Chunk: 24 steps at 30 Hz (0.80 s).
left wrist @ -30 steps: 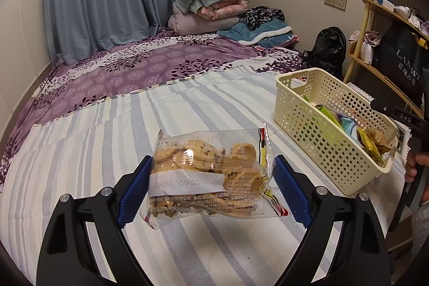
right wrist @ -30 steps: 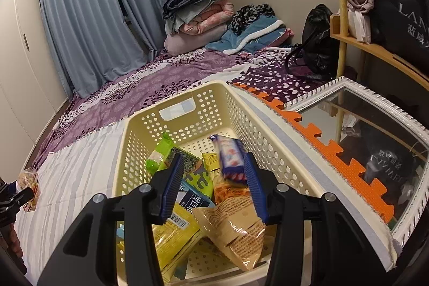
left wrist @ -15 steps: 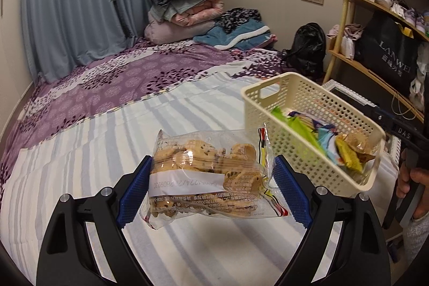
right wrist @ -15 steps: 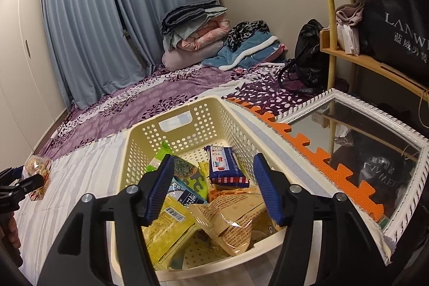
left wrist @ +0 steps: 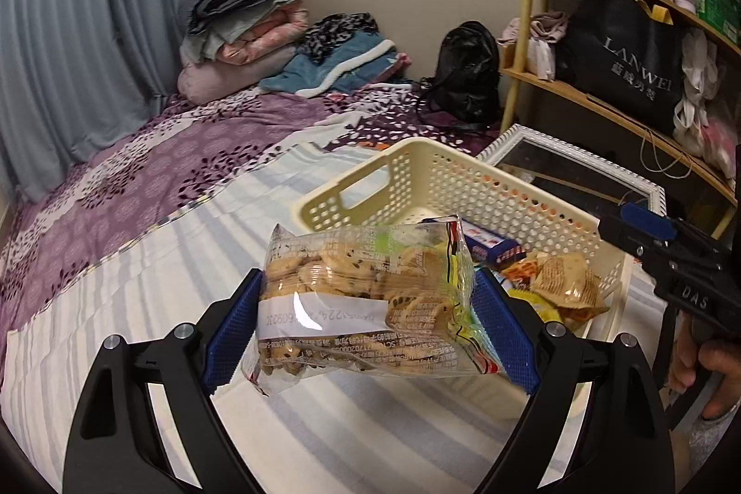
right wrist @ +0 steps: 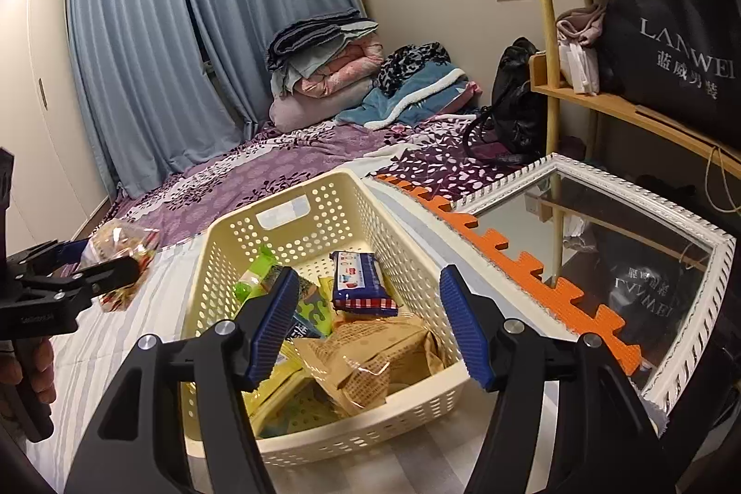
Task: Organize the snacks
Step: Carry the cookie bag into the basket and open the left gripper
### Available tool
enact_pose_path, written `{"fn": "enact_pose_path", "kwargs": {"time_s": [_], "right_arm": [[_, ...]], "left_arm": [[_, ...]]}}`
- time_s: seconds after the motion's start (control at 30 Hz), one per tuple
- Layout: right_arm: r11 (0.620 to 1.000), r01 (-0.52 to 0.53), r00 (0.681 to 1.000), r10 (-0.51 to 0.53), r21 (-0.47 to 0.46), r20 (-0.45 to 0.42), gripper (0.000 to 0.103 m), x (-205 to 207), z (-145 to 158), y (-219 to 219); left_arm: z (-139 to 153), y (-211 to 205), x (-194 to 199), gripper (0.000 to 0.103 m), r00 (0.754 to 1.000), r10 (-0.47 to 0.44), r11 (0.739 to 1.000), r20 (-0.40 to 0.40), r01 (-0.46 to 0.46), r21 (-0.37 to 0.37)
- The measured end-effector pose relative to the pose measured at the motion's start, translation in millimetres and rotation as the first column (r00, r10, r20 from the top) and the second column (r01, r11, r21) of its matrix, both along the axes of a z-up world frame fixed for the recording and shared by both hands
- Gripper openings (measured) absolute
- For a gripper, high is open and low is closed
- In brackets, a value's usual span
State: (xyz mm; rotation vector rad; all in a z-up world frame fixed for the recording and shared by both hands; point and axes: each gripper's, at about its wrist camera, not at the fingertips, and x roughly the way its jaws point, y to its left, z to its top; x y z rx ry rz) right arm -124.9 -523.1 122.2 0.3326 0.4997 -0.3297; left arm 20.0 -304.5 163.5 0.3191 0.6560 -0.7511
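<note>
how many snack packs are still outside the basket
1: the cookie bag, held in the left gripper beside the basket. Others may lie out of view.

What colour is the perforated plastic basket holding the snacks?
Cream, a pale yellowish white: the perforated plastic basket shows best in the right wrist view.

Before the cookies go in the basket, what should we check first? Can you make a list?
1. Cookie bag held by the left gripper: ok.
2. Basket has room on top: ok.
3. Right gripper empty, jaws just opened: ok.
4. Right gripper clear of the basket: not ok, it hangs over the near end.
5. Blue snack pack lying inside the basket: ok.
6. Cookie bag above the basket: cannot tell.
</note>
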Motion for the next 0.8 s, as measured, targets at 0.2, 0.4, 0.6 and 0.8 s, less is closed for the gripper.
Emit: {"fn": "enact_pose_path", "kwargs": {"time_s": [0.2,0.4,0.6,0.8], "right_arm": [[1.000,0.022,1.000,-0.022,-0.005,-0.002,0.063,-6.2,-2.6,-7.0],[0.999,0.036,0.999,-0.036,0.002,-0.009,0.063,-9.4,-6.9,-14.3],[0.999,0.048,0.999,-0.048,0.009,-0.019,0.063,-12.0,-10.7,-17.6],[0.998,0.057,0.998,-0.057,0.009,-0.016,0.063,-13.5,-8.4,-16.5]], "left_arm": [[-8.8,-33.9,7.1,0.090,0.999,-0.050,0.998,-0.016,0.050,0.026],[-19.1,-64.0,9.8,0.090,0.996,-0.090,0.995,-0.028,0.091,0.041],[-31.5,-85.5,9.9,0.091,0.991,-0.126,0.990,-0.047,0.128,0.060],[-37.6,-79.6,12.9,0.092,0.993,-0.107,0.992,-0.047,0.109,0.066]]}}
